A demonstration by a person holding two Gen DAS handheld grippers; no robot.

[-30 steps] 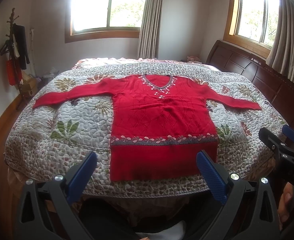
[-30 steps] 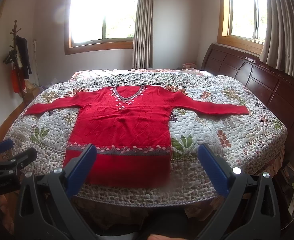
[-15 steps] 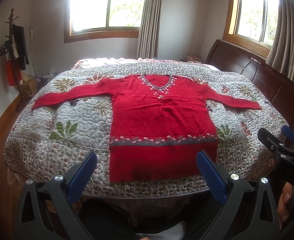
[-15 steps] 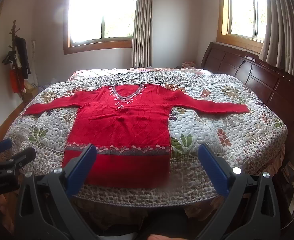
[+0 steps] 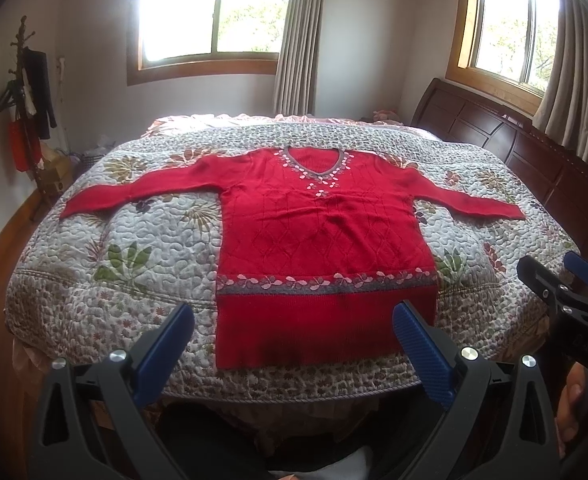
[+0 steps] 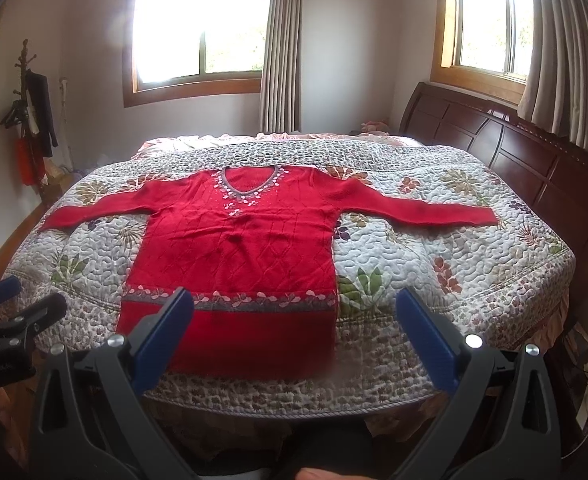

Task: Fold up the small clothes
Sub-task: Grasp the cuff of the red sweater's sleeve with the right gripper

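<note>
Two wide-spread tongs, left tongs [image 5: 294, 334] and right tongs [image 6: 296, 322], face a flat red knit sweater [image 5: 318, 248].

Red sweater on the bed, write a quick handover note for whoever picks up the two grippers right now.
Left gripper: jaws wide open, empty, held short of the near edge of the bed, facing the sweater's hem.
Right gripper: jaws wide open, empty, beside the left one and level with it.
Red sweater: flat on the quilt, front up, neck toward the far window, both sleeves spread out sideways, hem at the near edge.
Done: sweater laid out and smoothed; no fold made.
Left: fold each sleeve in across the body, then fold the body up from the hem.
</note>
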